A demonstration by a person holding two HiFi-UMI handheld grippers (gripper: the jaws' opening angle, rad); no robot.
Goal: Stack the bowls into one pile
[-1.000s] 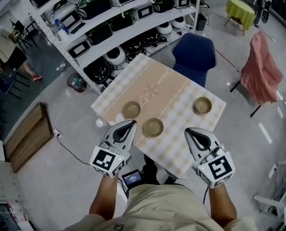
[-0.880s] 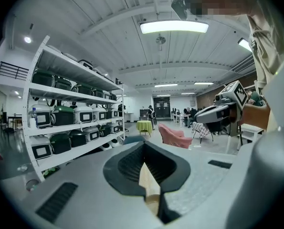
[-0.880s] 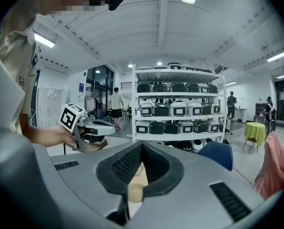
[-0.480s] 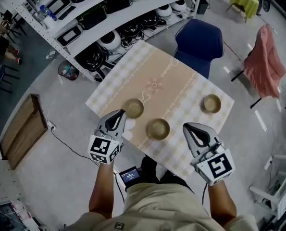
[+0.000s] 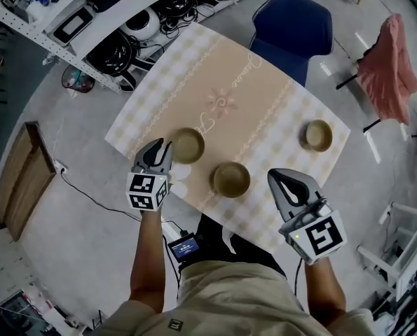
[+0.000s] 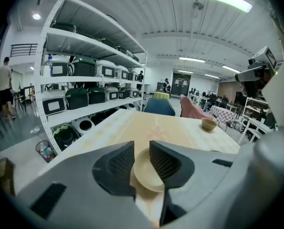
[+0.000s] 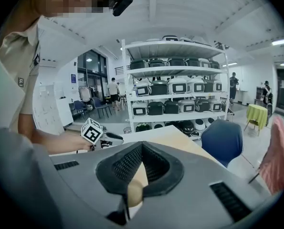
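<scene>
Well, your left gripper (image 5: 163, 145), fingers narrowly apart, hangs just beside one of three tan round bowls (image 5: 188, 145) spread over the beige checked-cloth desk (image 5: 264, 110). Your right gripper (image 5: 272, 176) has its fingers closed and empty. White metal shelving (image 6: 91, 80) stands beyond.

Sitting upright and empty on the table (image 5: 264, 103), unstacked: olive-tan left bowl (image 5: 187, 145) and middle bowl (image 5: 230, 179) lying near each other, right bowl (image 5: 317, 135) resting well apart.

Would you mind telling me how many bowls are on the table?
3. One bowl sits just ahead of the left hand-held gripper, another right of it in the middle, the third apart at the far right.
</scene>
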